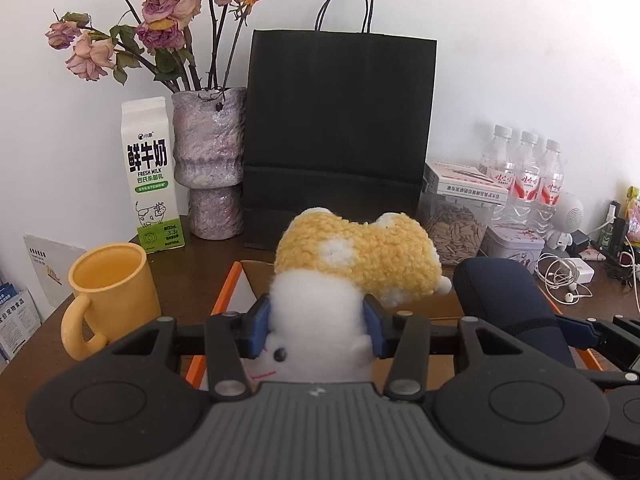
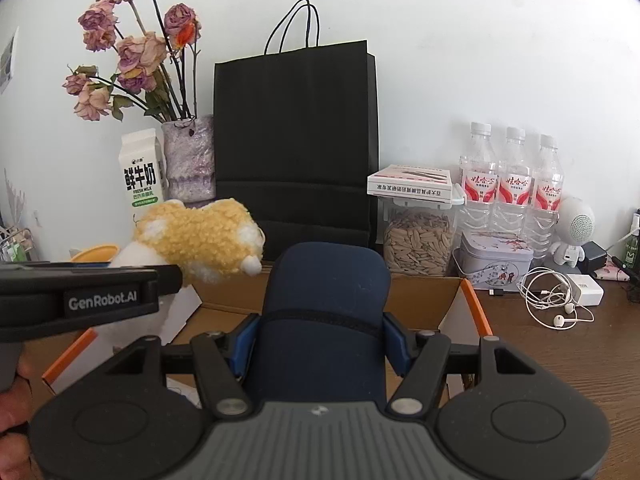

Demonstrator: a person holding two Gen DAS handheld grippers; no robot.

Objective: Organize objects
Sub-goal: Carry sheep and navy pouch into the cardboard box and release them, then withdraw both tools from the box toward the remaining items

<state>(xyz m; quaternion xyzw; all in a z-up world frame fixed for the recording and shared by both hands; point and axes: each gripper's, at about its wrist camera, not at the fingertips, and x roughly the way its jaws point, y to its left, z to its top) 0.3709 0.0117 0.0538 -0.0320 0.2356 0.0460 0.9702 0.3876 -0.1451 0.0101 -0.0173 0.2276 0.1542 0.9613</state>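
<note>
We see a plush toy [image 1: 352, 264] with a curly yellow fleece back, white patches and a smooth white body, with a stitched face and a dark bead eye. The left gripper [image 1: 316, 330] pinches its white body between blue pads, the fingers partly spread and pressing into the soft pile. The toy hangs over an open cardboard box [image 2: 424, 304] with orange-edged flaps, which sits on the dark wooden desk [image 2: 560, 360] near its middle. The right gripper [image 2: 320, 344] clamps a dark navy fabric pouch [image 2: 328, 292], rounded at the top with a black band across it, over the same box. Along the desk's back edge, by the wall, stand a matte black paper bag [image 1: 340, 136], a rough mottled purple vase [image 1: 208, 160] of dried roses and a milk carton [image 1: 150, 172]. A glossy yellow mug [image 1: 112, 284] stands toward the left edge.
</note>
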